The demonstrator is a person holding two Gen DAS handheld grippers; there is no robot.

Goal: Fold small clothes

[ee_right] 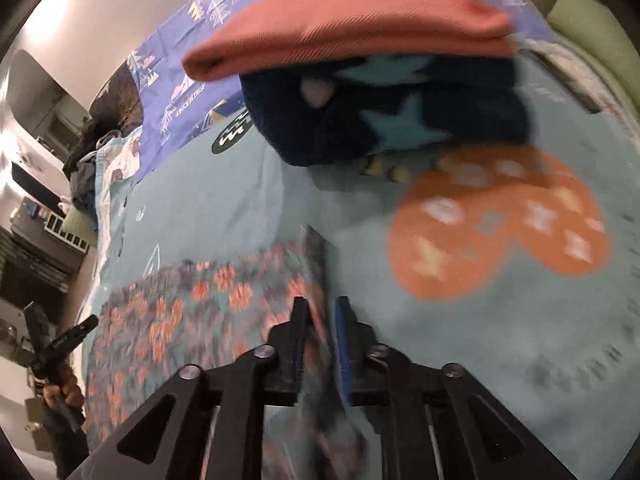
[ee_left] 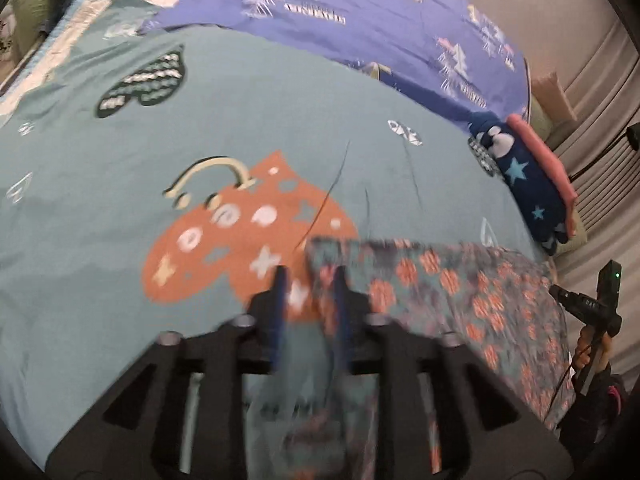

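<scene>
A small floral garment [ee_left: 460,292], teal with orange flowers, lies stretched on the teal bedspread [ee_left: 120,240]. My left gripper [ee_left: 310,280] is shut on its left corner, cloth between the blue pads. My right gripper [ee_right: 322,308] is shut on its right corner; the garment [ee_right: 192,304] spreads left from it. The opposite gripper shows at the edge of each view. Both views are motion-blurred.
A stack of folded clothes, a pink piece [ee_right: 352,24] on a navy star-print piece [ee_right: 400,120], sits on the bed just beyond the floral garment. A purple quilt [ee_left: 360,12] lies at the back. A large orange heart print [ee_left: 248,236] marks the bedspread.
</scene>
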